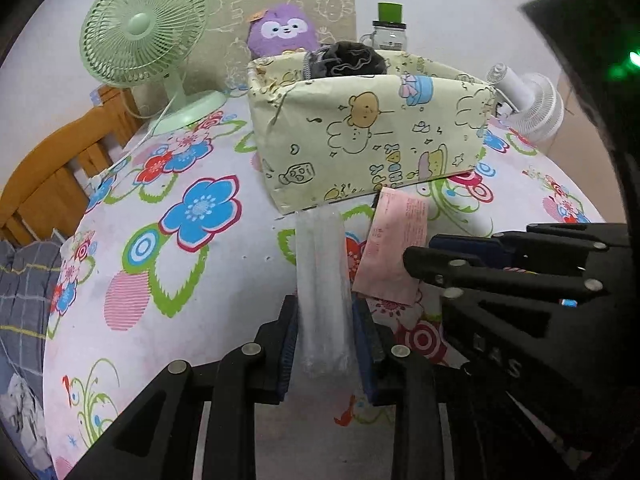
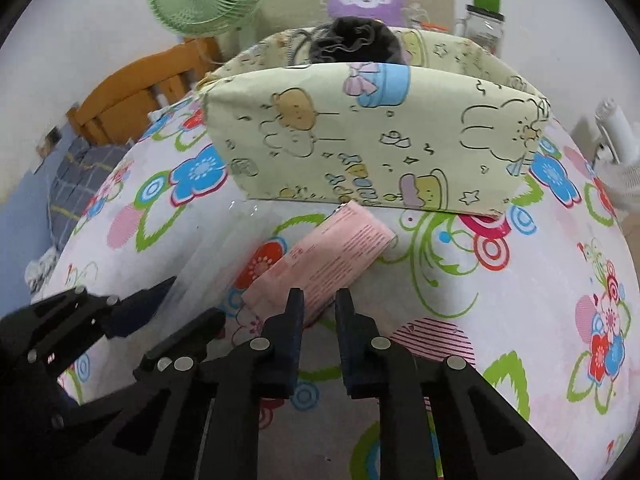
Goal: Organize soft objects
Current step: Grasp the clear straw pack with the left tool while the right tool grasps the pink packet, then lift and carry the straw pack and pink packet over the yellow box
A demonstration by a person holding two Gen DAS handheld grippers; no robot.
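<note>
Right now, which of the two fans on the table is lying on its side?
The white fan, right of the patterned box, lies tipped over; the green fan stands upright on its base.

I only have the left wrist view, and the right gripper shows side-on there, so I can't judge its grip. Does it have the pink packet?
Observer: Yes. In the right wrist view the right gripper is shut on the near end of the pink packet.
Operator: How does the packet lie from there?
Observer: Slanted, with its far corner reaching the base of the patterned box.
Operator: And how does my clear pack look from that side?
Observer: The clear pack is almost invisible there. The flowered tablecloth shows through it beside the left gripper, low on the left.
</note>
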